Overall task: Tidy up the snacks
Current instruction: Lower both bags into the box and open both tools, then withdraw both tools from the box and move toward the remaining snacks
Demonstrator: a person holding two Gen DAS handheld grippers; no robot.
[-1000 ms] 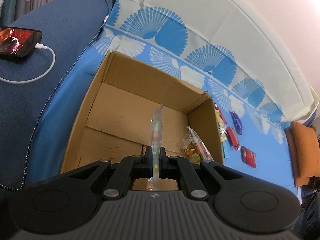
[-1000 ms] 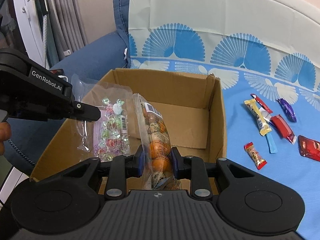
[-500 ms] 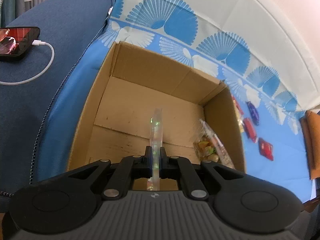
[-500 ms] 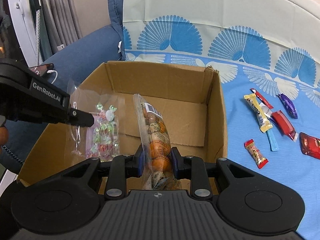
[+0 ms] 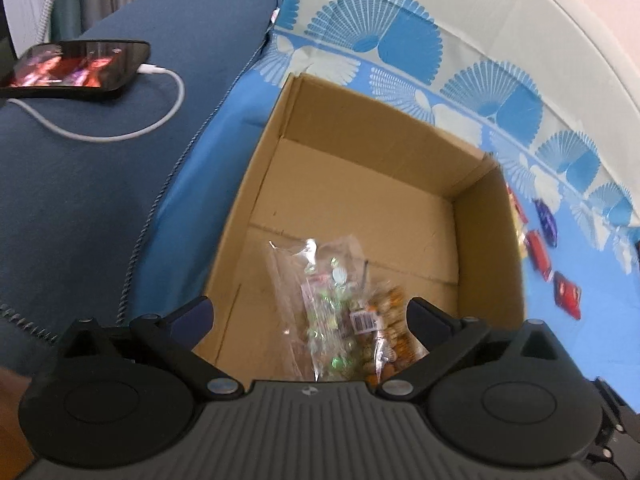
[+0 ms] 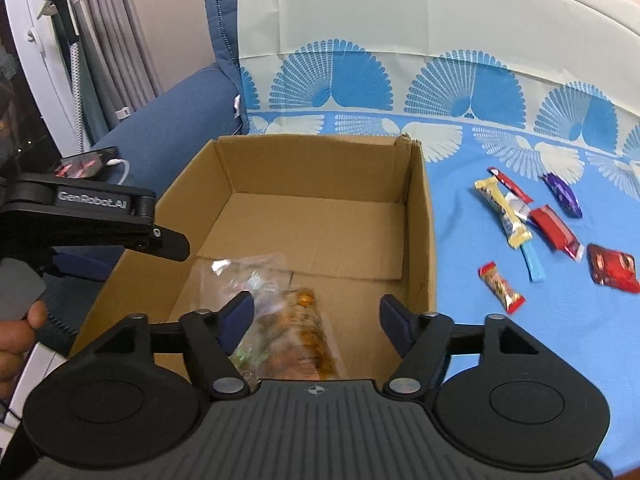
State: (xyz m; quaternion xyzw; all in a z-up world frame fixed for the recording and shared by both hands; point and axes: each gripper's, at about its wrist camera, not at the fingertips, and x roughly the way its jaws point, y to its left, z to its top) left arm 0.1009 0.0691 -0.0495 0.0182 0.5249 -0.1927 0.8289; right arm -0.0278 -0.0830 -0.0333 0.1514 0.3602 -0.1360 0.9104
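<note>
An open cardboard box (image 5: 360,152) (image 6: 320,160) stands on the blue cloth. Inside it, near the front, lie a clear bag of green and pink candies (image 5: 324,300) (image 6: 248,292) and a clear bag of orange snacks (image 5: 390,320) (image 6: 304,336), both blurred. My left gripper (image 5: 308,314) hovers over them with its jaws opening wide and nothing pressed between the pads. My right gripper (image 6: 316,312) is also opening above the orange bag, its pads clear of it. The left gripper (image 6: 132,228) shows at the box's left rim in the right wrist view.
Several wrapped candies and bars (image 6: 540,232) (image 5: 552,264) lie on the cloth right of the box. A phone (image 5: 76,66) on a white charging cable (image 5: 132,128) rests on the blue sofa arm at left. A person's hand (image 6: 16,336) holds the left gripper.
Both grippers were shut on their bags and have opened. The candy bag and the orange snack bag have dropped onto the box floor.
</note>
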